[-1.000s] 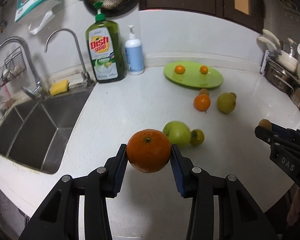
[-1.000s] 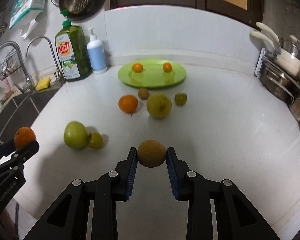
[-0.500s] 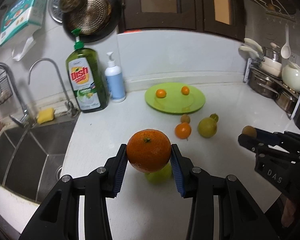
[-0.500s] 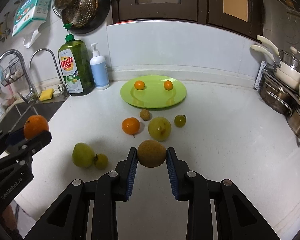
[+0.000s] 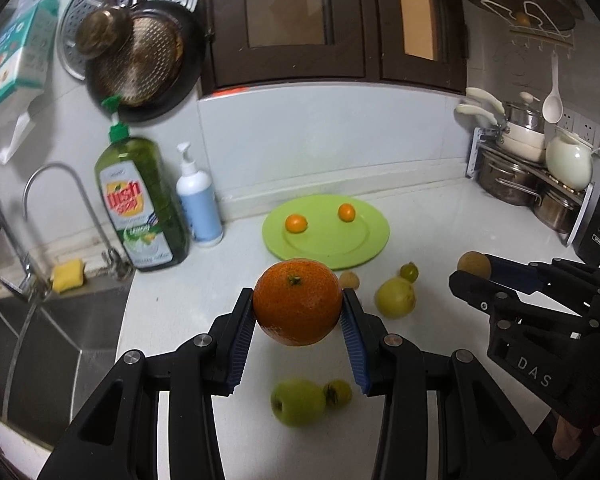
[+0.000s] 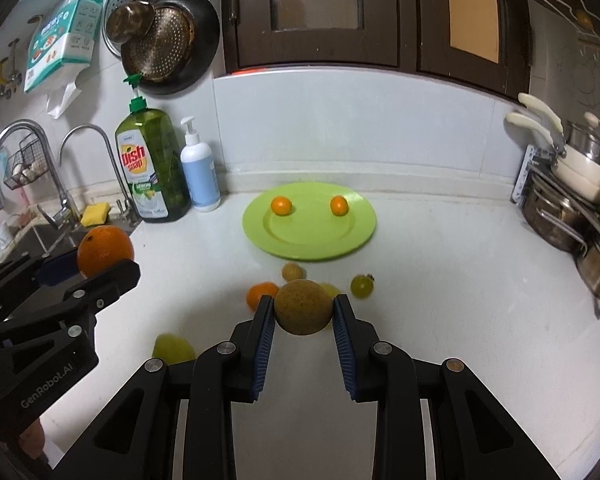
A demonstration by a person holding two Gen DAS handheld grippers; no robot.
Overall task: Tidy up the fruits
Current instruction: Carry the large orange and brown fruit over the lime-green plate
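My left gripper (image 5: 298, 307) is shut on a large orange (image 5: 298, 302) and holds it well above the white counter. My right gripper (image 6: 304, 307) is shut on a round brown fruit (image 6: 303, 306), also raised. A green plate (image 6: 309, 240) at the back holds two small oranges (image 6: 281, 205) (image 6: 339, 205). On the counter before it lie a small brown fruit (image 6: 291, 271), an orange (image 6: 260, 294), a small green fruit (image 6: 362, 285) and a yellow pear (image 5: 395, 298). A green apple (image 5: 298, 402) with a small yellow-green fruit (image 5: 337, 392) lies nearer.
A sink (image 5: 32, 344) with taps lies to the left. A dish soap bottle (image 6: 152, 168) and a white pump bottle (image 6: 200, 176) stand at the back wall. Steel pots on a rack (image 6: 568, 204) stand at the right.
Both grippers have risen and moved toward the plate with their fruit still held. The counter fruit now sits lower in both views.
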